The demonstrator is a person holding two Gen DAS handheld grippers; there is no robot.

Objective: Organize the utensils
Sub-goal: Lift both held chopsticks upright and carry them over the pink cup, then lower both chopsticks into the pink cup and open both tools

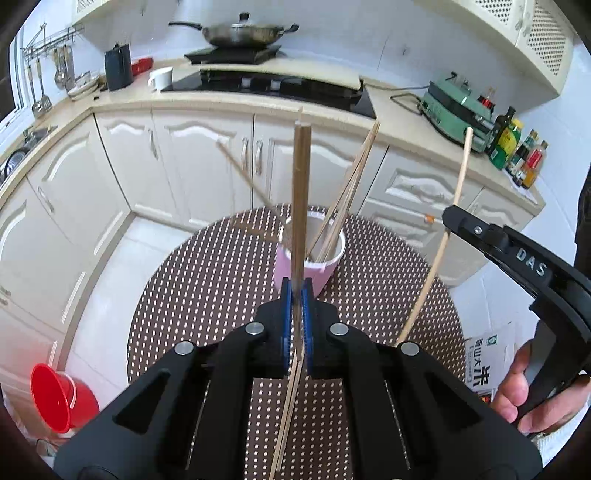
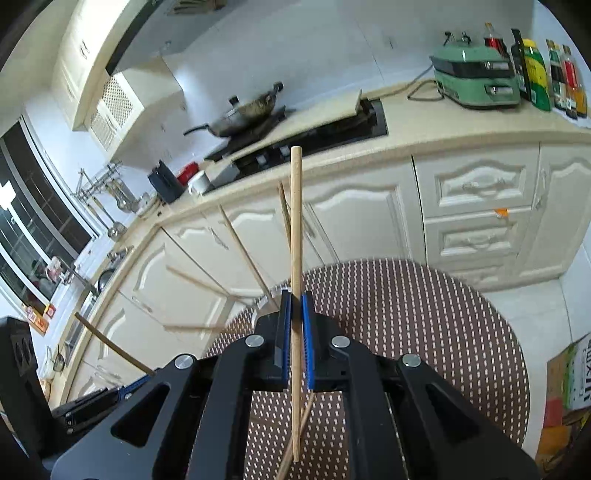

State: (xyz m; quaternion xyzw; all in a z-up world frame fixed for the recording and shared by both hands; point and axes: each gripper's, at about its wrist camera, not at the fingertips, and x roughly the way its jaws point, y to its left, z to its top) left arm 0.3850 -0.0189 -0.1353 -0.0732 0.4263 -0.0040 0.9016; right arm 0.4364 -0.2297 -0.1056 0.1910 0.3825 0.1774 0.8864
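Note:
My left gripper (image 1: 296, 284) is shut on a dark brown chopstick (image 1: 301, 192) that stands upright between its blue pads. Just beyond it a pink cup (image 1: 325, 271) holds several thin chopsticks (image 1: 351, 192) fanned outward, on the round brown dotted mat (image 1: 207, 280). At the right, my right gripper (image 1: 447, 218) grips a pale wooden chopstick (image 1: 460, 173), with a hand (image 1: 517, 391) on its handle. In the right wrist view the right gripper (image 2: 296, 295) is shut on that pale chopstick (image 2: 296, 221). The left gripper (image 2: 147, 373) shows low left with its dark chopstick (image 2: 110, 345). The cup is almost hidden there.
Cream cabinets (image 1: 192, 162) and a counter with a black hob (image 1: 280, 88), a wok (image 1: 236, 33), a green appliance (image 2: 476, 81) and bottles (image 2: 535, 74) ring the table. A red bucket with a funnel (image 1: 62, 398) and a cardboard box (image 1: 487, 358) stand on the floor.

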